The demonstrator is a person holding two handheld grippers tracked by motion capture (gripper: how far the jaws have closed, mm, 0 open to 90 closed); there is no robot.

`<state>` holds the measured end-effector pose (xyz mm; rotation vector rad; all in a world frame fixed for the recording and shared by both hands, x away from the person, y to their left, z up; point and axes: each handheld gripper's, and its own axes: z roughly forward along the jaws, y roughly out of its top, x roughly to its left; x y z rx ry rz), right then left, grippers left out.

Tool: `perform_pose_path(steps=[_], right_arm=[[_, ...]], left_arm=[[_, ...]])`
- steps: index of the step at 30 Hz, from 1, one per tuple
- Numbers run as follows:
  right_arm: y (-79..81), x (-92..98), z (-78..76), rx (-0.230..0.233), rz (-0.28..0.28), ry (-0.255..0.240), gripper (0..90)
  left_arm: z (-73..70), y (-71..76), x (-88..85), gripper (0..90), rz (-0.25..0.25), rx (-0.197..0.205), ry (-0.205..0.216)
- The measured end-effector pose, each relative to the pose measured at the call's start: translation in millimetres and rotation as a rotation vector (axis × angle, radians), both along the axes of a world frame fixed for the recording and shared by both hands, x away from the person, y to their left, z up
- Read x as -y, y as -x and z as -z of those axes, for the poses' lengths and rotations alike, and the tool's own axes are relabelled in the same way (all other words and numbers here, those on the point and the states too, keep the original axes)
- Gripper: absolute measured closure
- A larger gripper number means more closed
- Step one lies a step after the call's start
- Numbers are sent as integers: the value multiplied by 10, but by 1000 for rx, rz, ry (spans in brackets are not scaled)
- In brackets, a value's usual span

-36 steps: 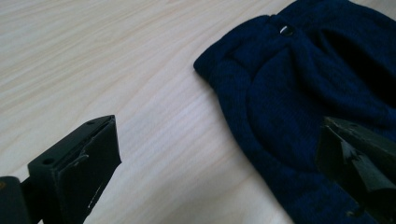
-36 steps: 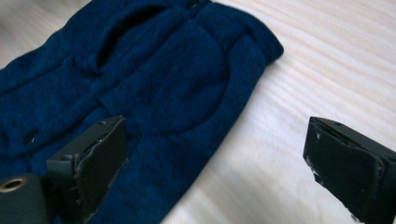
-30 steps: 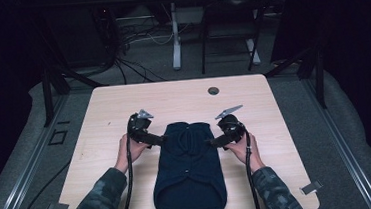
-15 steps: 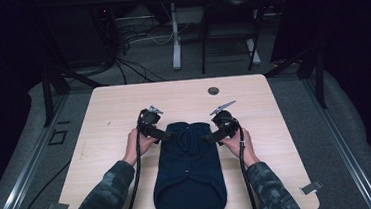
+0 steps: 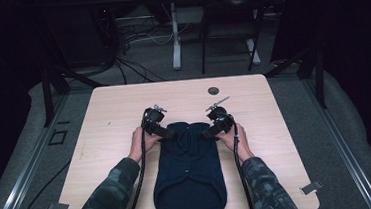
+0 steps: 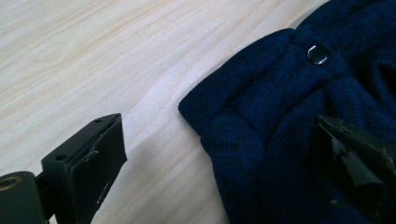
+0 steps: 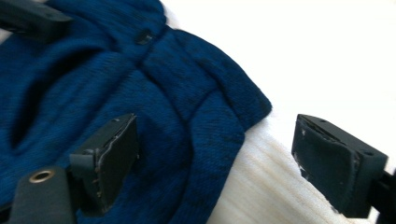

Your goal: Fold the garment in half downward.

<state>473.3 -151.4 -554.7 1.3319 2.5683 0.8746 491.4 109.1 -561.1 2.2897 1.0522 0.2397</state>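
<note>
Garment: a dark blue knitted garment [image 5: 189,172] is laid flat on the light wooden table [image 5: 114,115], near the person's edge, with its wide hem toward the person and its narrow top end toward the middle of the table.
Top end of garment: in the left gripper view a small metal snap button [image 6: 319,54] is seen on a folded band of the knit, and the corner of the fabric is rounded and lies on bare wood.
Left gripper [image 5: 168,132]: it is held at the top left corner of the garment. Its jaws are spread wide and have just been closing a little; one jaw stands over the bare table, the other over the knit, so the corner of the garment is between them but is not pressed.
Right gripper [image 5: 210,131]: it is held at the top right corner of the garment. Its jaws are spread and have just been closing; one jaw is over the blue knit, the other over the bare wood, with the edge of the fabric between them and not yet pinched.
Hands: each gripper is held from behind by one hand, in a camouflage sleeve [image 5: 113,195].
Far side of table: a small dark round cap [image 5: 213,90] is set in the tabletop, well apart from the garment.
</note>
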Motion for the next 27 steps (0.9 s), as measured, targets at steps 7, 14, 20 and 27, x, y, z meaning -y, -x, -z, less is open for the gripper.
perform_pose_path(steps=[7,14,20,27], right_arm=[[-26,-32,61,-24,7,3,195],[-16,-64,66,-34,-8,11,278],[0,-84,55,-24,-41,47,317],[39,-113,59,2,-31,51,471]], left_arm=[[60,-6,41,55,13,-18,-6],[87,-11,44,78,20,-30,-8],[76,0,71,102,37,-29,-45],[62,43,92,200,60,-7,-50]])
